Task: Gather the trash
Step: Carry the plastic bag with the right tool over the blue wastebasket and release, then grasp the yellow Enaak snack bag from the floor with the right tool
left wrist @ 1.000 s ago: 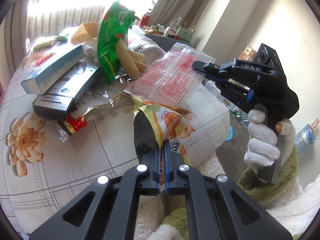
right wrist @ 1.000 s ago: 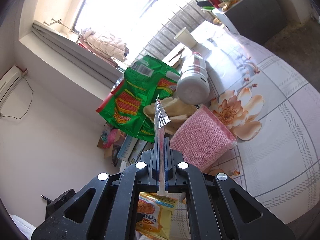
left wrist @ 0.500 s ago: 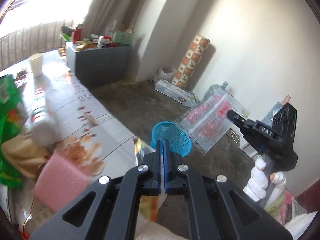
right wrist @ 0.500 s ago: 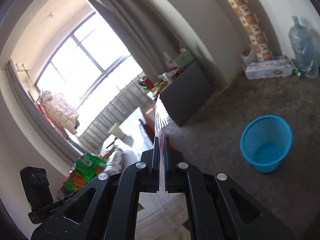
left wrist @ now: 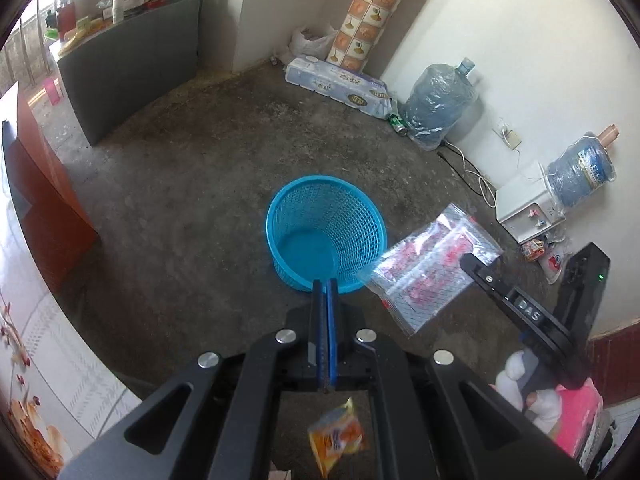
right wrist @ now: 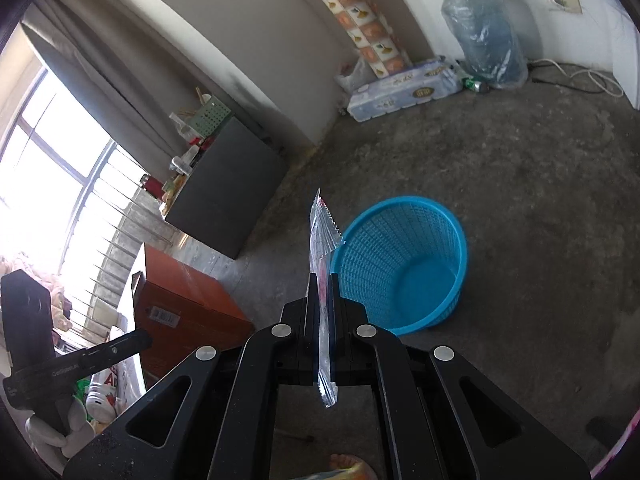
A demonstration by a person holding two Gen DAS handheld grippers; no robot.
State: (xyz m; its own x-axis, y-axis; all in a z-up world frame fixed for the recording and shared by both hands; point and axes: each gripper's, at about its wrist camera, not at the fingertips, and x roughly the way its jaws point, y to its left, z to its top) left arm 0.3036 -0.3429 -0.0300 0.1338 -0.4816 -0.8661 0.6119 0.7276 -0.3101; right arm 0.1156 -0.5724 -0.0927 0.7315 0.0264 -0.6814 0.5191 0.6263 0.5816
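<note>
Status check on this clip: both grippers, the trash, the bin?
Left hand-held gripper shut on orange snack wrapper. Right hand-held gripper shut on clear printed bag. Blue basket on floor ahead, nothing blocking.

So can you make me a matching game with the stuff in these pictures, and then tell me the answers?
Things:
1. basket
2. clear bag
3. yellow wrapper
4. water jug

Places:
A. hanging under the left claw
B. by the wall
C. pinched in the right claw
D. on the floor, in the middle

Pairs: 1-D, 2-C, 3-A, 4-B
</note>
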